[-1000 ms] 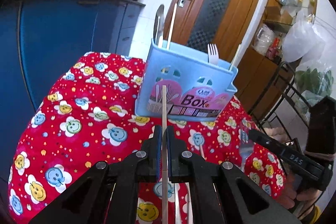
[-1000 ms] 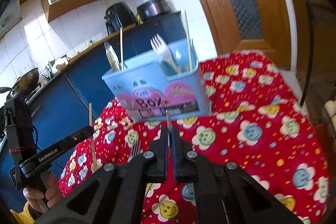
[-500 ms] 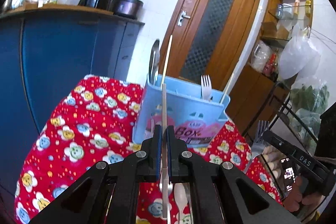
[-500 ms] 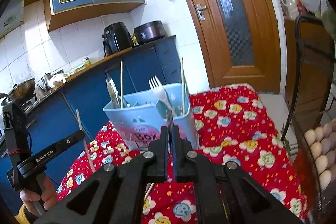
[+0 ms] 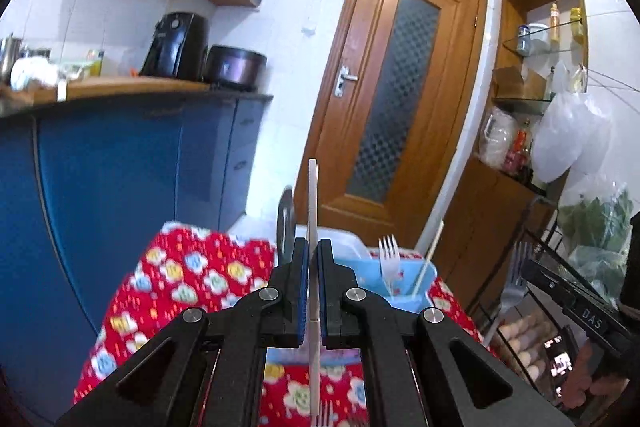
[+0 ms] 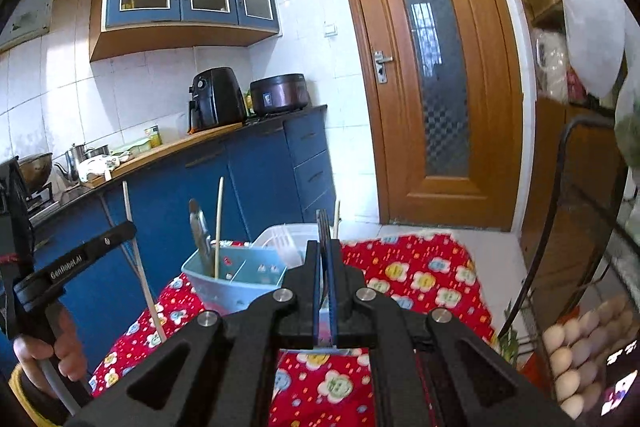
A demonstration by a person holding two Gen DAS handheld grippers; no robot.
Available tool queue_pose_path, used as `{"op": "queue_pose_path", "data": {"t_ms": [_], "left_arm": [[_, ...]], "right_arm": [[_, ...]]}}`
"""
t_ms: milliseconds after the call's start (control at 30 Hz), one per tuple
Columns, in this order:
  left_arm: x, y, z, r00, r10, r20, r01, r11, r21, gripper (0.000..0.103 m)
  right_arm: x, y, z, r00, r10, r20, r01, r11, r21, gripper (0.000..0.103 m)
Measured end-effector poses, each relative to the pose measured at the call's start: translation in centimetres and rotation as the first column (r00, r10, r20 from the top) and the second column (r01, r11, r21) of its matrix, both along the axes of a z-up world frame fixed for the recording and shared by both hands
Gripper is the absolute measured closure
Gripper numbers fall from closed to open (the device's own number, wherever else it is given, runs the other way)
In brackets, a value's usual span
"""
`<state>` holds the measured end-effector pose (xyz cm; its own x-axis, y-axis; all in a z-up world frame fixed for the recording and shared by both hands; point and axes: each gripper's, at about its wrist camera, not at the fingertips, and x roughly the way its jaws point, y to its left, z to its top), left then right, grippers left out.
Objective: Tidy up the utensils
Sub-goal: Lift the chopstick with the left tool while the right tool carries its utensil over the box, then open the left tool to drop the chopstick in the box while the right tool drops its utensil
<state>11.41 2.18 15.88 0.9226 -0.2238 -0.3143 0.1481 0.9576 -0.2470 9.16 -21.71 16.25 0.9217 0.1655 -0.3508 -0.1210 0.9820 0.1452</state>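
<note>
Above the light-blue plastic utensil box (image 5: 404, 287), your left gripper (image 5: 313, 291) has its jaws clamped mid-shaft on a thin pale chopstick (image 5: 313, 203), your right gripper (image 6: 326, 291) on a slim metal fork (image 6: 323, 227); both light, stiff, slippery.

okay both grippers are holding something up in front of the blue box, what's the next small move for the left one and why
Probably carry the left gripper forward over the blue utensil box and lower the chopstick beside the one standing there: its jaws are clamped on that chopstick, and the box sits just ahead with open compartments.
</note>
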Motion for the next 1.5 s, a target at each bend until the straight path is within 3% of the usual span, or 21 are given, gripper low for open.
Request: {"op": "queue_pose_path", "data": {"t_ms": [333, 567, 800, 1033, 1500], "left_arm": [[3.3, -0.6, 4.4, 0.996, 0.037, 0.078, -0.039, 0.999, 0.025, 0.099], [6.0, -0.8, 5.5, 0.993, 0.064, 0.103, -0.068, 0.997, 0.037, 0.099], [8.2, -1.8, 4.0, 0.993, 0.074, 0.092, -0.080, 0.995, 0.062, 0.099], [9.7, -2.5, 1.2, 0.994, 0.085, 0.066, -0.091, 0.992, 0.086, 0.099], [9.8, -2.7, -2.4, 0.998, 0.069, 0.006, -0.069, 0.994, 0.089, 0.099]], "right_arm": [[3.3, -0.5, 3.1, 0.996, -0.071, 0.053, 0.074, 0.995, -0.068, 0.099], [5.9, -0.9, 4.4, 0.990, -0.112, 0.081, 0.120, 0.987, -0.105, 0.099], [8.2, -0.1, 3.9, 0.984, -0.143, 0.110, 0.161, 0.971, -0.177, 0.099], [10.0, 1.5, 1.5, 0.989, -0.122, 0.089, 0.140, 0.963, -0.230, 0.099], [10.4, 3.2, -2.5, 0.999, -0.047, -0.016, 0.043, 0.981, -0.191, 0.098]]}}
